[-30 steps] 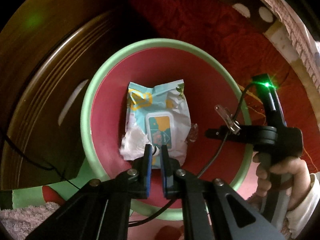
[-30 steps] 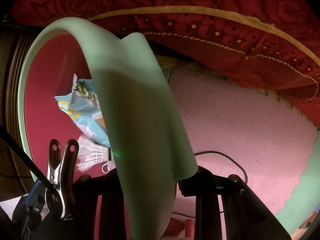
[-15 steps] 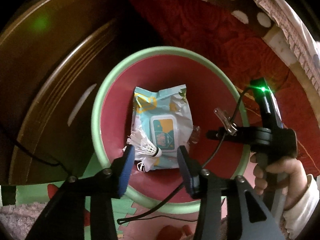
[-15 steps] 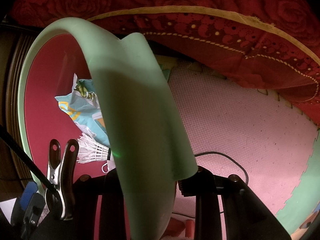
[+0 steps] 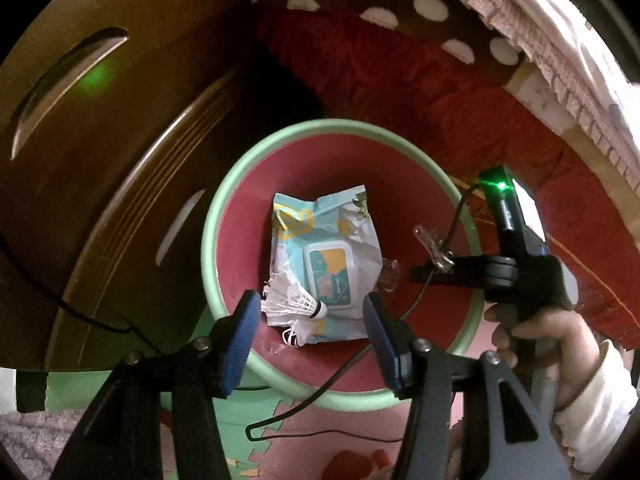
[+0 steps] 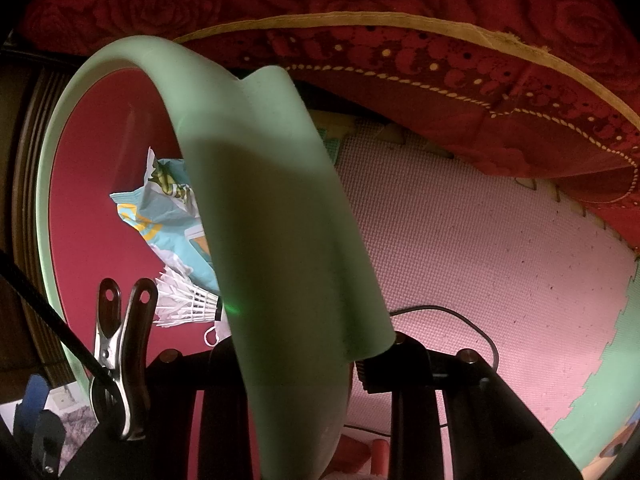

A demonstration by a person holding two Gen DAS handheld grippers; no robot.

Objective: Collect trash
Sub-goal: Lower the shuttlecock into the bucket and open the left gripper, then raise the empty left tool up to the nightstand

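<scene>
A green-rimmed bin [image 5: 208, 240] with a red inside holds a light blue wet-wipes pack [image 5: 328, 240] and a white shuttlecock [image 5: 292, 300] lying across the pack's lower left corner. My left gripper [image 5: 309, 304] hangs above the bin with its blue-padded jaws opening and nothing between them. In the right wrist view the bin's rim [image 6: 52, 160], the pack [image 6: 168, 224] and the shuttlecock [image 6: 184, 304] show at the left. My right gripper [image 6: 300, 356] is shut on the bin's right rim, and a person's hand [image 5: 532, 332] holds it.
Dark wooden furniture [image 5: 100, 160] stands left of the bin. A red rose-patterned blanket [image 6: 360, 0] hangs behind it. Pink and green foam mat [image 6: 460, 240] covers the floor to the right. A black cable [image 5: 320, 400] trails over the bin's near rim; a metal clip [image 6: 120, 340] holds another.
My left gripper let go of the shuttlecock, which now lies in the bin on the pack, and rose with its jaws spreading wide. The right gripper and bin stayed still.
</scene>
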